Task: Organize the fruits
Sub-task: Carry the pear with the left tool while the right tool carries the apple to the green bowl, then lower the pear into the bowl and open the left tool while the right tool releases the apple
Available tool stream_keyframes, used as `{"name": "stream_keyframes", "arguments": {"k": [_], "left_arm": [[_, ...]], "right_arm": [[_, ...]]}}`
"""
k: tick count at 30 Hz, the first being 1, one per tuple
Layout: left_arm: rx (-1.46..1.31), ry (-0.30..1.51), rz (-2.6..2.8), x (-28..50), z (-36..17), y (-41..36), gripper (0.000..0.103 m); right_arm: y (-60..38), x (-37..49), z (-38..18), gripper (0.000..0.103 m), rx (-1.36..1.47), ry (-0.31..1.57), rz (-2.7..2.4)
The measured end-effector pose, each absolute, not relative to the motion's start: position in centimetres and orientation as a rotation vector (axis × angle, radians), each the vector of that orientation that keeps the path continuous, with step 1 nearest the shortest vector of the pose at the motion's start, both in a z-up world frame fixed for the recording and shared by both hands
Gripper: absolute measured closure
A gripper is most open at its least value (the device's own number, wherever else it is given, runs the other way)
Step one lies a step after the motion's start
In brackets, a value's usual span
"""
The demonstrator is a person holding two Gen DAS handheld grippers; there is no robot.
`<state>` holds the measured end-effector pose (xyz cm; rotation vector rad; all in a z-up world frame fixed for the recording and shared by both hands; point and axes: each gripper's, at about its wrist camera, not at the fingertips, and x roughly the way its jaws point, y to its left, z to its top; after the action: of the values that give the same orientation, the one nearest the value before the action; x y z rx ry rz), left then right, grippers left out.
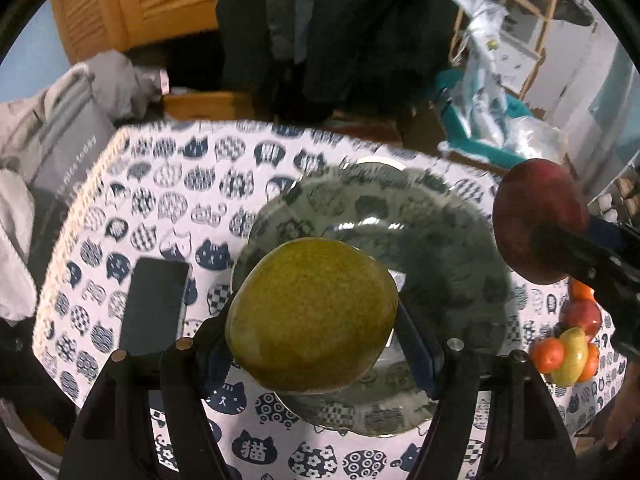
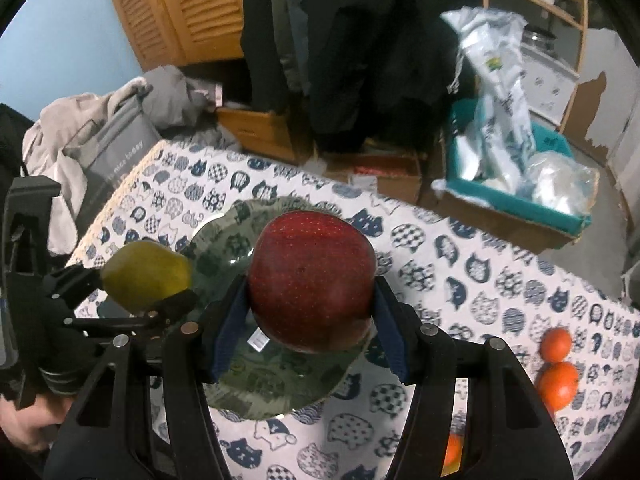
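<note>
The left gripper (image 1: 312, 320) is clamped on a green-yellow pear (image 1: 312, 314), its blue pads pressed to both flanks of the fruit, while the right gripper (image 2: 310, 300) is clenched on a dark red apple (image 2: 312, 280) in the same fashion. Both fruits hang above a glass plate (image 1: 452, 216) set on a table under a cat-print cloth (image 1: 168, 184), the pear over the plate's left part, the apple over its right. A dark phone (image 1: 154, 308) lies left of the plate. At the near right of the table wait more loose fruit: oranges (image 2: 558, 384) and a small yellow-and-red cluster (image 1: 570, 354).

The step in hand appears to be carrying both fruits to the plate. The next move likely calls for lowering each until it rests on the glass, kept apart from the other, and only then releasing, since round fruit may roll off the shallow rim.
</note>
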<state>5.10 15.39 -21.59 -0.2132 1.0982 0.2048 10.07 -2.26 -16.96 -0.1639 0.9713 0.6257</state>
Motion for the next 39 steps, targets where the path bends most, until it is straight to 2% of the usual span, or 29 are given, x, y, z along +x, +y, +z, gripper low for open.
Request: {"name": "stream_keyframes", "arguments": {"k": [12, 29, 30, 33, 39], "left_arm": [[-0.27, 1.206, 0.216, 6.2, -26.2, 16.3, 0.029], [-0.203, 1.355, 0.187, 7.2, -30.0, 14.6, 0.029], [-0.193, 1.353, 0.191, 7.2, -29.9, 14.4, 0.028], [-0.193, 1.321, 0.198, 7.3, -29.1, 14.4, 0.012], [-0.269, 1.273, 0.21, 6.9, -27.0, 16.1, 0.01]], "right_arm": [[0.1, 10.8, -21.6, 0.042, -0.185, 1.07, 0.64], [-0.6, 11.3, -22.9, 0.042, -0.145, 1.117, 0.628], [-0.6, 11.4, -22.9, 0.042, -0.141, 1.119, 0.627], [-0.8, 11.6, -22.9, 0.042, -0.129, 1.122, 0.62], [-0.8, 12.0, -23.0, 0.042, -0.117, 1.129, 0.625]]}}
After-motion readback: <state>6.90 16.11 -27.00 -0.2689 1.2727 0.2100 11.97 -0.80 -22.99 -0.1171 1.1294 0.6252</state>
